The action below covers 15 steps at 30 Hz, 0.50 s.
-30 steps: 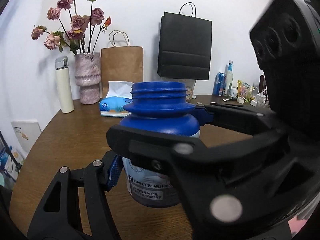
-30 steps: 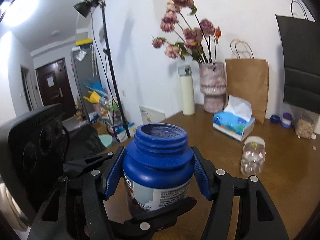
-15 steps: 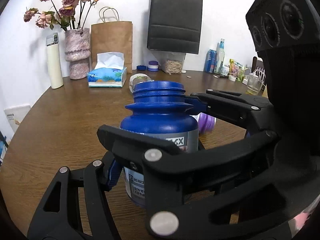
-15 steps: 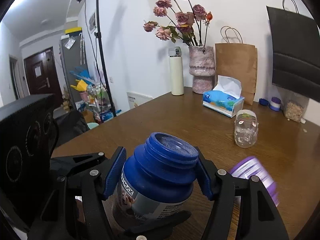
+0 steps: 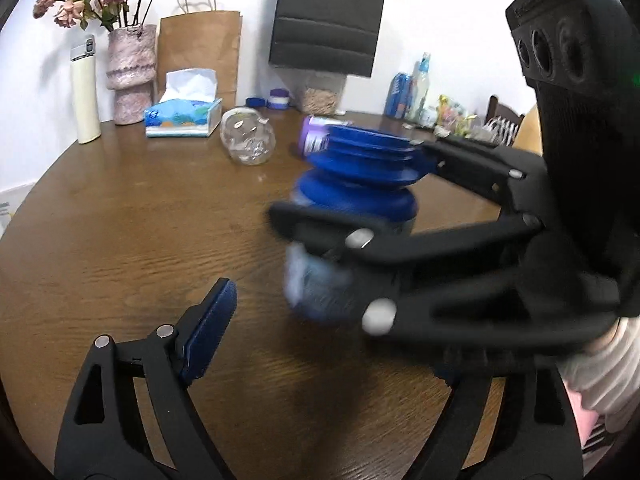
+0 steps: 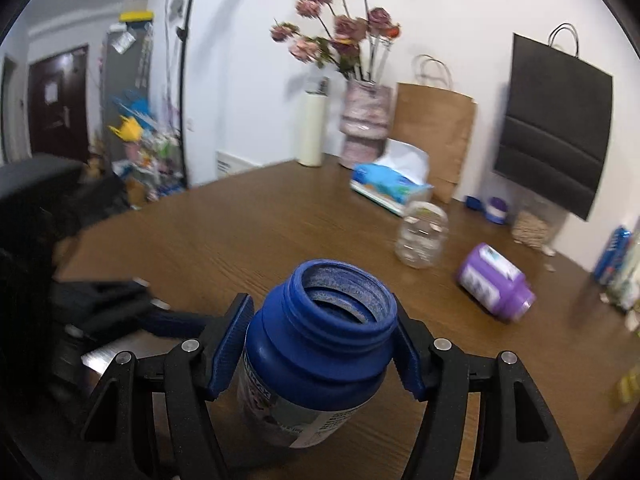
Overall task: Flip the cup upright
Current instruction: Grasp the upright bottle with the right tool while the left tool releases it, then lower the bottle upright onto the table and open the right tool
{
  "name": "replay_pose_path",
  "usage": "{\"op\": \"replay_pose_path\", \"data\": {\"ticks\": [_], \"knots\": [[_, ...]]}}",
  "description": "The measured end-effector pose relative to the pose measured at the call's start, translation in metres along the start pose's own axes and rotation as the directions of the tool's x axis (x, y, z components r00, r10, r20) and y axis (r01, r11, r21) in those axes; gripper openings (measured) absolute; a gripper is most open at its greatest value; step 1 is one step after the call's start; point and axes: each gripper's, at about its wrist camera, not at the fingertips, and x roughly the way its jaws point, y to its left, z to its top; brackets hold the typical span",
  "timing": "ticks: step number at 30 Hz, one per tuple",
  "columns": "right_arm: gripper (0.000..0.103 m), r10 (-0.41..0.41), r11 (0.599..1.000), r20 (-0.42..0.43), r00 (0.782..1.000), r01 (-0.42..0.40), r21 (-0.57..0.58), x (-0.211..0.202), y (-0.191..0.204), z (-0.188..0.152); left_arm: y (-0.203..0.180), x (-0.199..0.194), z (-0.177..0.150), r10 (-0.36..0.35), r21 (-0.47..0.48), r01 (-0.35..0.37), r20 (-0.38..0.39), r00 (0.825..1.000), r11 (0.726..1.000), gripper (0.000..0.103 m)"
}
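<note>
Your right gripper (image 6: 320, 354) is clamped on the neck of the blue jar (image 6: 320, 344), which stands mouth-up and slightly tilted over the wooden table (image 6: 240, 232). Your left gripper (image 5: 304, 344) is spread wide and holds nothing; only one blue pad (image 5: 208, 330) shows, at its 7 o'clock. A purple bottle (image 6: 494, 282) lies on its side at the jar's 2 o'clock, beside a clear jar (image 6: 420, 234).

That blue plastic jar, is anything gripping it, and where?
The right gripper clamps the open-mouthed blue plastic jar on its shoulder, just below the neck. The left gripper holds nothing.
</note>
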Motion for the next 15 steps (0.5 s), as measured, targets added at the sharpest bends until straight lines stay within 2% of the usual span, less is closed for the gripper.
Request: {"op": "replay_pose_path", "data": {"ticks": [3, 4, 5, 7, 10, 15], "knots": [[0.069, -0.017, 1.000, -0.036, 0.999, 0.017, -0.004, 0.004, -0.009, -0.007, 0.000, 0.002, -0.002, 0.003, -0.005, -0.003, -0.042, 0.999, 1.000, 0.083], [0.069, -0.010, 1.000, -0.041, 0.999, 0.010, -0.003, 0.005, -0.011, -0.009, -0.001, 0.002, -0.003, 0.005, 0.004, -0.004, -0.055, 0.998, 1.000, 0.085], [0.069, -0.014, 1.000, -0.047, 0.999, 0.014, -0.008, 0.006, -0.012, -0.011, -0.002, 0.003, -0.004, 0.012, 0.019, -0.011, -0.069, 0.998, 1.000, 0.092], [0.069, -0.031, 0.999, -0.058, 0.998, 0.030, -0.020, 0.010, -0.011, -0.014, -0.006, 0.004, -0.008, 0.053, 0.056, -0.049, -0.081, 0.995, 0.997, 0.093], [0.070, 0.025, 1.000, -0.066, 0.998, -0.023, 0.020, 0.011, -0.016, -0.019, -0.005, 0.002, -0.011, 0.058, 0.059, -0.054, -0.079, 0.995, 0.997, 0.093], [0.070, 0.066, 0.996, -0.061, 0.996, -0.063, 0.060, 0.006, -0.021, -0.020, 0.001, 0.004, -0.008, 0.079, 0.036, -0.076, -0.088, 0.993, 0.996, 0.093]]}}
